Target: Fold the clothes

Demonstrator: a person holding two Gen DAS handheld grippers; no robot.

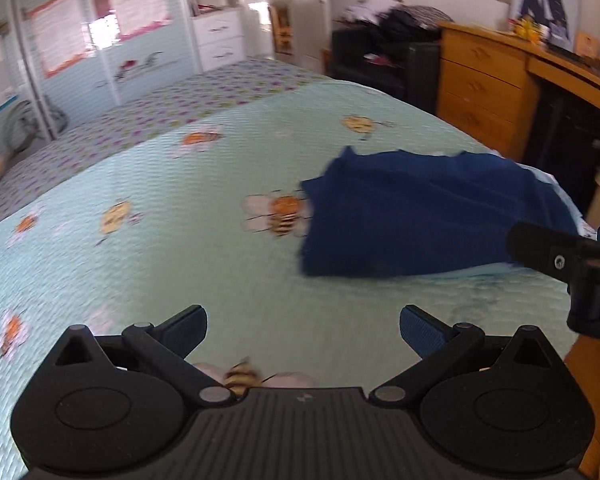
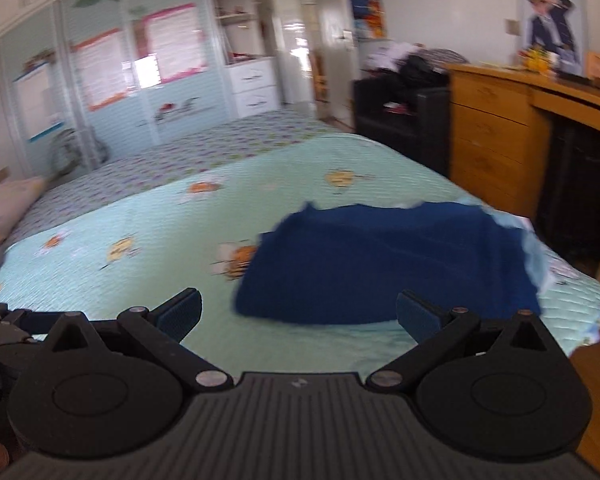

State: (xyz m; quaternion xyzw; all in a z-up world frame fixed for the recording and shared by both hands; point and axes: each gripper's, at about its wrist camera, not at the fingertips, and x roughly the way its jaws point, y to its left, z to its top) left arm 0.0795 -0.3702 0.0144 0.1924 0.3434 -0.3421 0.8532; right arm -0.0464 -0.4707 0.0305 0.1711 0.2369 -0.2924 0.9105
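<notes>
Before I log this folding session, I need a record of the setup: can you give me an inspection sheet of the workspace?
Surface: bed with a pale green bee-print quilt, flat; some motion blur.
Job's things: one dark blue garment lying bunched on the quilt's right side, held by neither gripper.
Clutter: heap of clothes on a black armchair beyond the bed; pillow at far left.
Grippers: left gripper open, empty, above the quilt; right gripper open, empty, just short of the garment.
Cables: nothing seen.
Surroundings: wooden dresser on the right, painted wardrobe, open doorway behind.
</notes>
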